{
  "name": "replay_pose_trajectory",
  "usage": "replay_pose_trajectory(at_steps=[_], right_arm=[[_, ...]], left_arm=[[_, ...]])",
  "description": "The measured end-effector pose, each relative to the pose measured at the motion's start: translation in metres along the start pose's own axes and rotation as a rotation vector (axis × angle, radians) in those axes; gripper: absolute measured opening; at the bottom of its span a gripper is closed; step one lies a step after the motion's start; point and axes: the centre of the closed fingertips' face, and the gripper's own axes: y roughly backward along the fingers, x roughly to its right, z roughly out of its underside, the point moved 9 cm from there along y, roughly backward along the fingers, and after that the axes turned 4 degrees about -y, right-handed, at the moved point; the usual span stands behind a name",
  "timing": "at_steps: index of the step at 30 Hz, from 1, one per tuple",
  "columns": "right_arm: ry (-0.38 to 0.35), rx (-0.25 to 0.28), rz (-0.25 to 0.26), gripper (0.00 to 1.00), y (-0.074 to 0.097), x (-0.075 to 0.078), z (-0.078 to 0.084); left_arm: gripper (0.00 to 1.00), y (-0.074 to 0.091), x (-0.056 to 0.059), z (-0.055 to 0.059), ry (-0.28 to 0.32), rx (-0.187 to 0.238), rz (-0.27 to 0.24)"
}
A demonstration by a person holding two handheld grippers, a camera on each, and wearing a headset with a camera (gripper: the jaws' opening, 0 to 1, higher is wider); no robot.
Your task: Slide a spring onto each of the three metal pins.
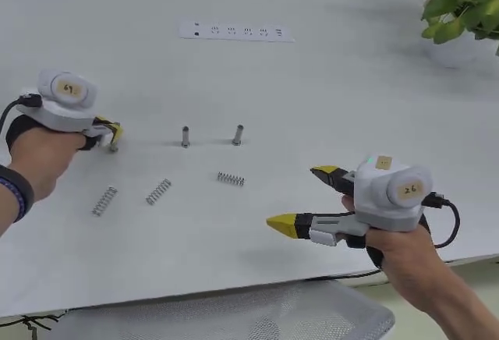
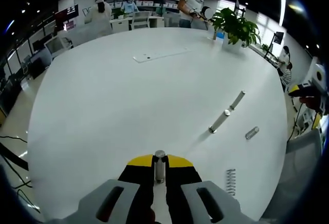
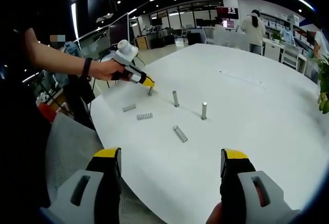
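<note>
On smooth white office tabletop [image 1: 312,59], 3 coiled springs [image 1: 230,178] lying; left claw [image 1: 111,132] clamping metal pin [image 2: 160,167], right claw [image 3: 169,154] gaping.

3 bare steel pins [image 1: 185,136] upright; 3 springs [image 1: 158,192] lying flat.

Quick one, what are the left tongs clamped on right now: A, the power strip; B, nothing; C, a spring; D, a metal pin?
D: the left gripper view shows the left tongs shut around an upright metal pin.
</note>
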Motion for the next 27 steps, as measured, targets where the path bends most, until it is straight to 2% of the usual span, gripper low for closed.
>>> replay_pose_trajectory(at_steps=[27], right_arm=[[-0.001, 0.006, 0.001, 0.79, 0.001, 0.000, 0.002]], left_arm=[[0.00, -0.001, 0.011, -0.005, -0.025, 0.009, -0.001]])
